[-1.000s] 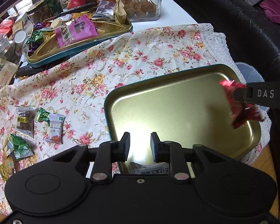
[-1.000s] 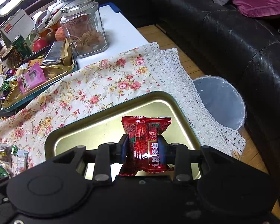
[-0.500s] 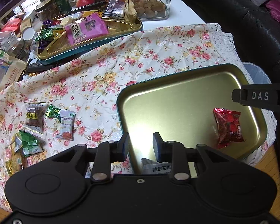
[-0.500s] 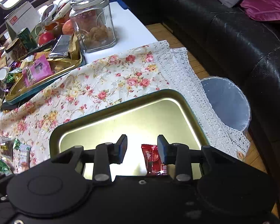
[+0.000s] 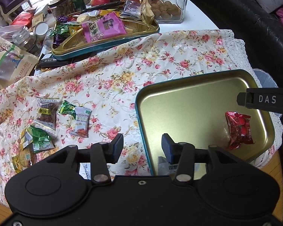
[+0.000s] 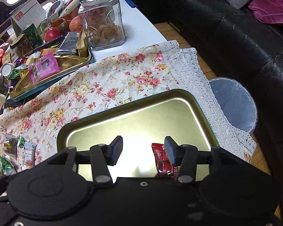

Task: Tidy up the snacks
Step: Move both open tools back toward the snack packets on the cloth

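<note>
Left gripper (image 5: 141, 146): jaws apart and just been opening, nothing between the pads; it hangs over the near left rim of the gold tray (image 5: 198, 98).
White packet (image 5: 168, 166): lies in the tray's near corner, mostly hidden behind the left gripper's right finger (only a strip with print shows).
Right gripper (image 6: 143, 150): jaws apart and just been opening; the red snack packet (image 6: 161, 160) lies on the tray floor below, close by the right finger, its lower end cut off by the gripper body. I cannot tell whether it touches the pad.
Red snack packet, left wrist view (image 5: 239, 130): flat in the tray's right part, clear of the rim.
Loose snacks (image 5: 47, 116): several small packets on the floral cloth (image 5: 122, 71), left of the tray; print too small to read.
Second tray (image 5: 103, 43): far left, heaped with wrappers, a pink packet (image 5: 101, 27) on top.
Glass jar (image 6: 101, 18): far, beside the second tray, round brown pieces inside (kind unclear).
Bin (image 6: 234, 101): right of the table, partly hidden by the lace edge.
</note>
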### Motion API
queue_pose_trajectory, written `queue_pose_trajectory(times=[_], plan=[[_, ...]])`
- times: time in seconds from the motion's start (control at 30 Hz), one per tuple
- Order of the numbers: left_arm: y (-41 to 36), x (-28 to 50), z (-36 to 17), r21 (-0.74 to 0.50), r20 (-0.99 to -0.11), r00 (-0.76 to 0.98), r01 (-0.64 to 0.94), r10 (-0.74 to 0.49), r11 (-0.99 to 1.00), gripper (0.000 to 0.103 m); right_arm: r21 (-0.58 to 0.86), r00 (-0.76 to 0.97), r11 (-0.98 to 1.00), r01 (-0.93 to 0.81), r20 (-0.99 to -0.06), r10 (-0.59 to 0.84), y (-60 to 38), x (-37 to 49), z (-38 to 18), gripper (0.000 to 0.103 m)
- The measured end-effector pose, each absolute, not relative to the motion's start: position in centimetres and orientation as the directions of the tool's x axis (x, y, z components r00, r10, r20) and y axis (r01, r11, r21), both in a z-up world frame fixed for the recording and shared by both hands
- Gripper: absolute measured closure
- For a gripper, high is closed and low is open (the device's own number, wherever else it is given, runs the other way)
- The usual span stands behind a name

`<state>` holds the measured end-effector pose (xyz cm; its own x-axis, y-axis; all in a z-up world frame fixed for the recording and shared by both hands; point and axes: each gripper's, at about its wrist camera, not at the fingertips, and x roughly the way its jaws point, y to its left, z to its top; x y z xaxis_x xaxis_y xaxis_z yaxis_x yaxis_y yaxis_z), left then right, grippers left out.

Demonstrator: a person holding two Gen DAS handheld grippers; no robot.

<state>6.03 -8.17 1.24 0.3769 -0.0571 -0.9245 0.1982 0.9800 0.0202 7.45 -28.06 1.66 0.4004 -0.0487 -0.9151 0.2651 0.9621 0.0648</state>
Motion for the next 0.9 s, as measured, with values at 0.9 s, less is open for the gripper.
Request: queue_pose_trajectory(times=[0.9], plan=[[1.1,6.9,0.6,0.004,-0.957,0.290,0.032,-0.005,0.999,0.049,0.116,0.317,0.979,0.169,-0.947,0.058,-21.1,8.9,1.8,0.038]])
